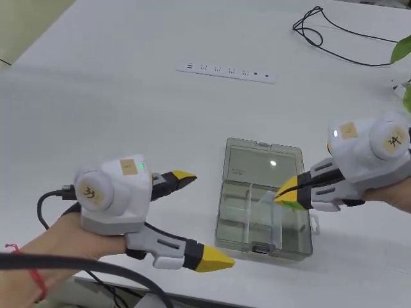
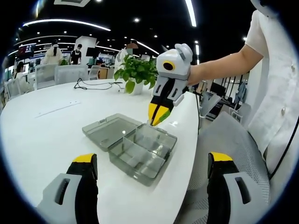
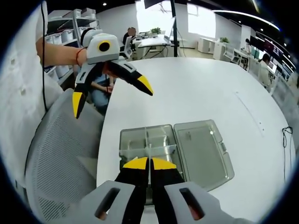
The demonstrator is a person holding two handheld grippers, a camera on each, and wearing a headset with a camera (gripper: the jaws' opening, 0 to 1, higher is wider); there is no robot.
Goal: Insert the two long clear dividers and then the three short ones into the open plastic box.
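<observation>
Power strip [image 1: 226, 71] lay well beyond the box [image 1: 263, 249], right gripper [image 1: 282, 196] hung over the box clamped on a clear divider [image 1: 267, 196], left gripper [image 1: 204, 217] gaped wide beside the box

box [image 1: 257, 163] smoky grey; divider [image 1: 267, 197] clear; left gripper [image 1: 202, 217] & right gripper [image 1: 287, 194] white, blk jaws, yellow tips; table [image 1: 128, 96] white.

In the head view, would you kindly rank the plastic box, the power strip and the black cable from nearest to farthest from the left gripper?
From the left gripper:
1. Plastic box, on the table just to its right.
2. Power strip, farther back, mid-table.
3. Black cable, at the far right of the table.
</observation>
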